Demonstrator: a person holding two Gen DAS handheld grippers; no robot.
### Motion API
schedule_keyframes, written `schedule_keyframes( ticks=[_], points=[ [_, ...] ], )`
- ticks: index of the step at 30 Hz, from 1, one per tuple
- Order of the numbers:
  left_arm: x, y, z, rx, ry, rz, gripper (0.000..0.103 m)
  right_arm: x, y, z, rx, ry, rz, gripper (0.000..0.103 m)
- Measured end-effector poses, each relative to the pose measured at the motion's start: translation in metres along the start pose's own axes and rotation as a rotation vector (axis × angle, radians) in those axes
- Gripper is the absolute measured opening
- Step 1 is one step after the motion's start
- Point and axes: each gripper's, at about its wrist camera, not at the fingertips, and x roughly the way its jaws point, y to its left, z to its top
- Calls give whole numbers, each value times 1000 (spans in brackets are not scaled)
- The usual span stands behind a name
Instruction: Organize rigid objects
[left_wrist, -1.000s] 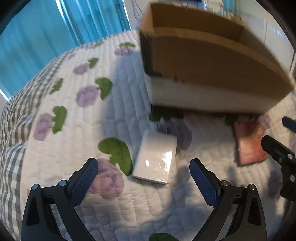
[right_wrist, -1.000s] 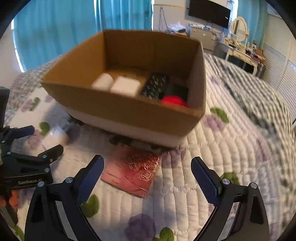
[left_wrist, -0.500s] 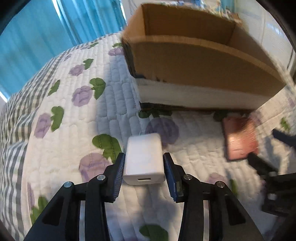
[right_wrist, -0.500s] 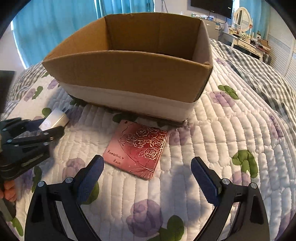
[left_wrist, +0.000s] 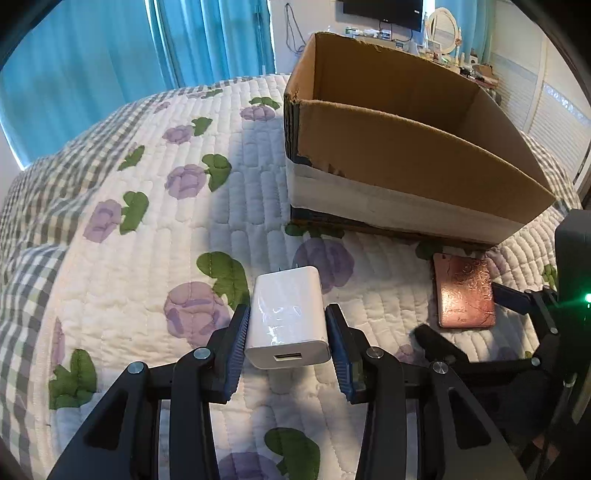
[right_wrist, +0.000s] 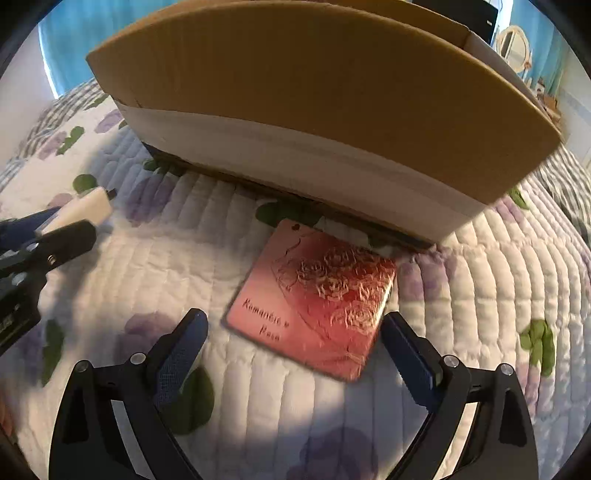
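My left gripper (left_wrist: 288, 332) is shut on a white USB charger block (left_wrist: 286, 314), just above the quilt in front of the cardboard box (left_wrist: 406, 162). It also shows in the right wrist view (right_wrist: 83, 206) at the far left. My right gripper (right_wrist: 295, 343) is open, low over the quilt, its jaws either side of the near end of a flat pink card with embossed roses (right_wrist: 314, 295). The card lies flat against the foot of the box (right_wrist: 314, 92). In the left wrist view the card (left_wrist: 463, 291) lies to the right, with the right gripper (left_wrist: 480, 325) around it.
The bed has a white quilt with purple flowers (left_wrist: 184, 181) and a grey checked edge (left_wrist: 37, 206). Blue curtains (left_wrist: 110, 48) hang behind. A dresser with a mirror (left_wrist: 443, 26) stands at the far wall.
My left gripper has lifted the charger slightly and stays shut on it. My right gripper has dropped and moved forward, so its open jaws now flank the pink card.
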Motion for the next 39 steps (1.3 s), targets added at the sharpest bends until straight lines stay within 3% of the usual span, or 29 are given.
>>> schedule_keyframes(
  ticks=[1,3,17,28,29,30,33,39],
  points=[
    [0,0,0,-4,-3,-3,42,0,-2,0,7,-7,5,95],
    [-2,1,1,-7,-9,-8,42,-2,-9,0,27,-21,-1,80],
    [-25,-12,-10,15,-18,-50,42,-48,-22,-15,3,-87,-18,75],
    [-36,-23,-19,33,-9,-49,42,-86,3,-28,-2,-101,7,72],
    [-36,-23,-19,33,-8,-50,42,-87,1,-30,1,-103,10,64],
    [-36,-23,-19,32,-7,-52,42,-88,3,-28,2,-109,37,15],
    [-38,-22,-16,25,-10,-63,42,-90,3,-20,-19,-94,-18,4],
    [-35,-21,-15,17,-4,-61,42,-86,-9,-19,24,-73,84,0]
  ],
)
